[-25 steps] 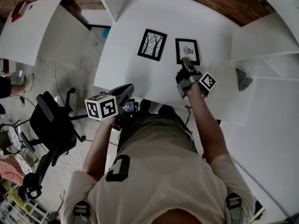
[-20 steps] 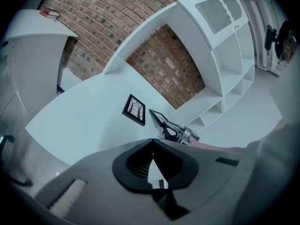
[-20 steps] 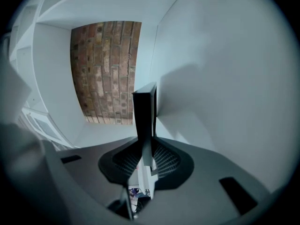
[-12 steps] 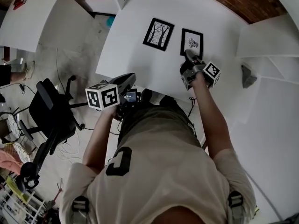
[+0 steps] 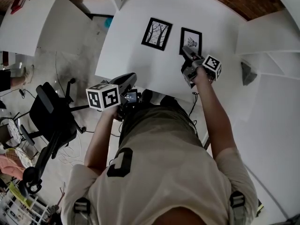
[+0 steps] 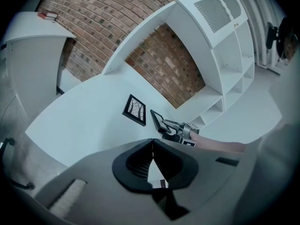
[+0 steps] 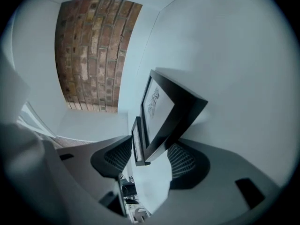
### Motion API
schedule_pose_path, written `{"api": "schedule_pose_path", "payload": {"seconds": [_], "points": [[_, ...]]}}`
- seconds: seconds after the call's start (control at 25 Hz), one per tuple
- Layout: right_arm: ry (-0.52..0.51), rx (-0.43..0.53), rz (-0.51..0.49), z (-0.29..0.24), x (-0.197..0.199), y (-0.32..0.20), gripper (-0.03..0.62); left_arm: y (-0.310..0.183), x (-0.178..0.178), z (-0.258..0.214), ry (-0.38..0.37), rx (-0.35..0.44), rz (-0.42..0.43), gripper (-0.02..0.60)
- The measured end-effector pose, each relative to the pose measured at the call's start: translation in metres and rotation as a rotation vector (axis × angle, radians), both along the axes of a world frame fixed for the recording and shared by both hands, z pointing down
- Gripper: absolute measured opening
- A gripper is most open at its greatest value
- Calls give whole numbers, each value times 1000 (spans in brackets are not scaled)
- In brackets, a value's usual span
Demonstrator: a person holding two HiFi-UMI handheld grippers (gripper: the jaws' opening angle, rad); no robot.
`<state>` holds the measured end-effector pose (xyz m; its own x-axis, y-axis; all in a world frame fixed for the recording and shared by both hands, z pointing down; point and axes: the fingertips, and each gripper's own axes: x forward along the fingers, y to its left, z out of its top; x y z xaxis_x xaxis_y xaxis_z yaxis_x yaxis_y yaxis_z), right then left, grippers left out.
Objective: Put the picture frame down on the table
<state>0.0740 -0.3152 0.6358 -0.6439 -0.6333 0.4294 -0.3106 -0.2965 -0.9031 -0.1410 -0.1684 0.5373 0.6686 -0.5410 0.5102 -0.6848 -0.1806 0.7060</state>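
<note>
Right claw [image 5: 186, 50] jaws just been opening; picture frame [image 5: 191, 39] sits loose btwn pads, tilted, far edge apparently on worktop [image 5: 136, 60]. Release prob underway. Left claw [image 5: 127, 82] pressed together, empty.

Bright, even light; strong fisheye bending; dark corners in gripper views.

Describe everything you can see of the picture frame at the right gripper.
The picture frame is rectangular, with a black border around a pale print of a dark motif. It sits tilted over the white table, its near edge raised between the jaws of the right gripper, which have just been opening. Neither pad clearly presses it.
</note>
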Motion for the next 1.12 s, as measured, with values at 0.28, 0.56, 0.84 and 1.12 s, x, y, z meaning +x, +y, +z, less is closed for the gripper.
{"api": "schedule_pose_path", "payload": {"seconds": [0.28, 0.56, 0.84, 1.12], "points": [[99, 15, -275, -4, -11, 7, 246, 6, 6, 4, -21, -9, 41, 5], [319, 14, -649, -1, -21, 26, 259, 10, 13, 3, -36, 3, 80, 5], [482, 33, -817, 1, -22, 39, 259, 15, 13, -2, -51, 6, 86, 5], [314, 145, -696, -39, -37, 48, 259, 9, 10, -9, -30, 23, 65, 5]]}}
